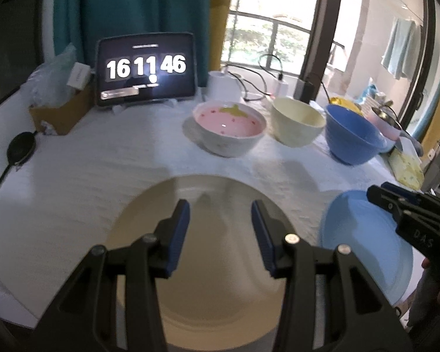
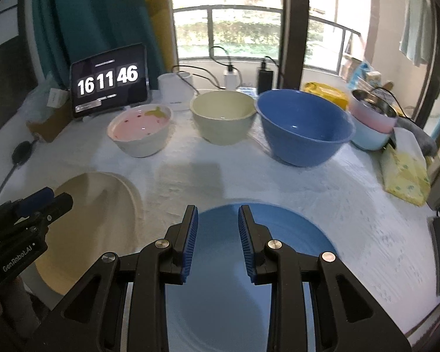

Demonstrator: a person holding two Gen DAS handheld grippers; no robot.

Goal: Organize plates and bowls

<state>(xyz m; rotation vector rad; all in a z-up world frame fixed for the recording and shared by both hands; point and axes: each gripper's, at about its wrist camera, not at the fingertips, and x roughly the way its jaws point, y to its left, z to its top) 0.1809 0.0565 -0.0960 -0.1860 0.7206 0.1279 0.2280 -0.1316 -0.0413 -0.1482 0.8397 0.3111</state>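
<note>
The left gripper (image 1: 220, 209) tilts downward with its 2 blue-padded jaws parted and nothing between them. The right gripper (image 2: 218, 215) angles down likewise, jaws parted narrower, gripping nothing.

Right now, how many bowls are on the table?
3, in a row at the back: pink bowl on the left, cream bowl in the middle, blue bowl on the right. More may sit among the clutter further right.

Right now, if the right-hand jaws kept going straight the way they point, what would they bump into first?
Probably the blue plate on the white table just below the right gripper; its jaws stand apart with nothing between them, though depth is unclear.
</note>
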